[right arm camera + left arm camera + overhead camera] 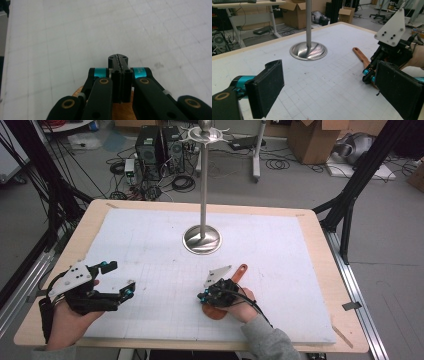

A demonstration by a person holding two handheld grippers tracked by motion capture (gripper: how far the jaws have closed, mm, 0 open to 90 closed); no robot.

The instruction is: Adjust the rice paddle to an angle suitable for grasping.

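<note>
Nearest the person, the left tongs point(121, 281) are held released at the left edge of the worktop point(150, 250), their 2 pads well apart with nothing between them. To their right, the right tongs point(204, 296) are clenched pad to pad over a wooden spatula point(239, 271), gripping nothing as far as can be seen; in the right gripper view the wood point(120, 110) shows directly beneath the shut jaws. The spatula lies flat, its blade point(214, 312) towards the person and its handle point(360, 55) angled away towards the stand. It is judged light, rigid and not fragile, though the smooth finish may slip between the pads. A hold across the narrow handle, near the middle, is judged best, since the broad flat blade hugs the worktop. Farthest off, the metal stand point(202, 240) rises from its round base.
</note>
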